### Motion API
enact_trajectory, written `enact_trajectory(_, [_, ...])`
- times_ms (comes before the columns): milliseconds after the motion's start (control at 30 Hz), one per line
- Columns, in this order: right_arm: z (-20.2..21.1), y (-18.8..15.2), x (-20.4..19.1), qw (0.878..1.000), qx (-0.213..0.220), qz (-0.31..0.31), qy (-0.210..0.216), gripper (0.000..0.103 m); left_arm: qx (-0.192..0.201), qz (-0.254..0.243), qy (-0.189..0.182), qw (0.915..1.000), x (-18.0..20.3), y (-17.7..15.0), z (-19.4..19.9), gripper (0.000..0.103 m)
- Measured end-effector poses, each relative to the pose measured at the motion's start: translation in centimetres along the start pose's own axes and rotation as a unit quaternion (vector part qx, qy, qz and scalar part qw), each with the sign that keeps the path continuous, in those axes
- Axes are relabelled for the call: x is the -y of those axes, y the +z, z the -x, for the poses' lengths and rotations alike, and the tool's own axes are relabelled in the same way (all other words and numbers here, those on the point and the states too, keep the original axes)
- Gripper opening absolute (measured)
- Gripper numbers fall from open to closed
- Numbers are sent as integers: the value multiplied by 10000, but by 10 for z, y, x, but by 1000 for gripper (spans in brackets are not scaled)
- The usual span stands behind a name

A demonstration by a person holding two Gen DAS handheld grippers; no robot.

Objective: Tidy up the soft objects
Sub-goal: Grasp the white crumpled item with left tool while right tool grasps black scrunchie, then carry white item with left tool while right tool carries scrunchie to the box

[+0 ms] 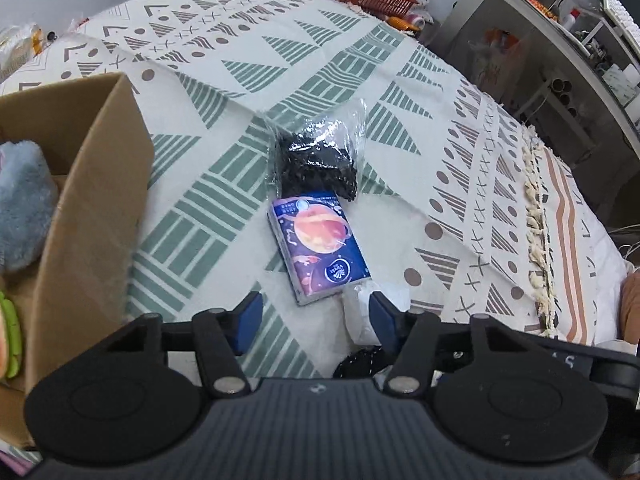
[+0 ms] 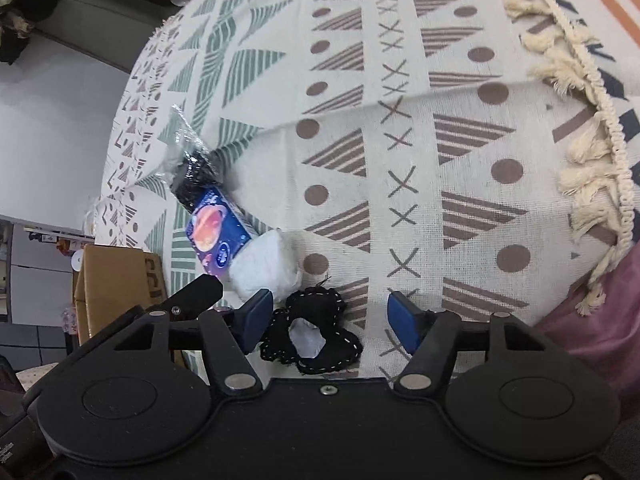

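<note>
A tissue pack [image 1: 319,246] printed with a planet is seen lying flat on the patterned tabletop [image 1: 248,60]. Touching its far end lies a clear bag of black material [image 1: 316,156]. At its near right corner a white soft wad [image 2: 266,266] is pressed against it, and just nearer than that wad a black scrunchie [image 2: 316,332] is laid. Left of the tissue pack a cardboard box [image 1: 88,208] is stood, with a grey plush [image 1: 22,204] inside. The left tongs [image 1: 316,320] are held spread just short of the tissue pack, nothing pinched. The right tongs [image 2: 330,322] are likewise spread, the scrunchie lying between their blue pads untouched.
</note>
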State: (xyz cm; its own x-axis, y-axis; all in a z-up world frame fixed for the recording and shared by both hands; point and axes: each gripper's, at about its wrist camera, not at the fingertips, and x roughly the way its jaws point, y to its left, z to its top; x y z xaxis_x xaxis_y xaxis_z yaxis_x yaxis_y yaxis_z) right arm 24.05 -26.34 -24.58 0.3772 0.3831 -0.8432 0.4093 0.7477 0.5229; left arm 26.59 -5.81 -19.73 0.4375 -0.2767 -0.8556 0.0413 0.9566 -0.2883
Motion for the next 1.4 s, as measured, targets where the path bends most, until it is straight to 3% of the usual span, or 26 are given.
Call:
enact_trajectory(200, [-10, 2, 0, 9997, -218, 95, 84, 61, -103, 190, 87, 9997, -1, 2, -11, 53])
enact_trajectory(267, [-15, 2, -1, 9993, -313, 147, 106, 53, -138, 287, 40, 9995, -2, 2, -14, 49])
enact_trajectory(333, [-19, 2, 0, 9987, -438, 183, 158, 30, -134, 322, -8, 9994, -1, 3, -16, 48])
enact_trajectory(433, [-20, 4, 2, 9987, -435, 150, 217, 25, -127, 293, -127, 9994, 4, 3, -18, 48])
enact_trajectory(700, [-11, 6, 13, 9997, -158, -92, 142, 23, -87, 35, -313, 9995, 25, -3, -30, 49])
enact_trajectory(1133, [-8, 8, 23, 9994, -104, -298, 137, 23, -175, 223, -590, 9979, 33, -6, -48, 50])
enact_trajectory(1267, [-7, 8, 24, 9994, -96, -283, 149, 23, -140, 132, -584, 9981, 36, -7, -47, 36])
enact_trajectory(1400, [-4, 6, 22, 9996, -24, -222, 157, 23, -112, 69, -480, 9988, 39, -6, -43, 36])
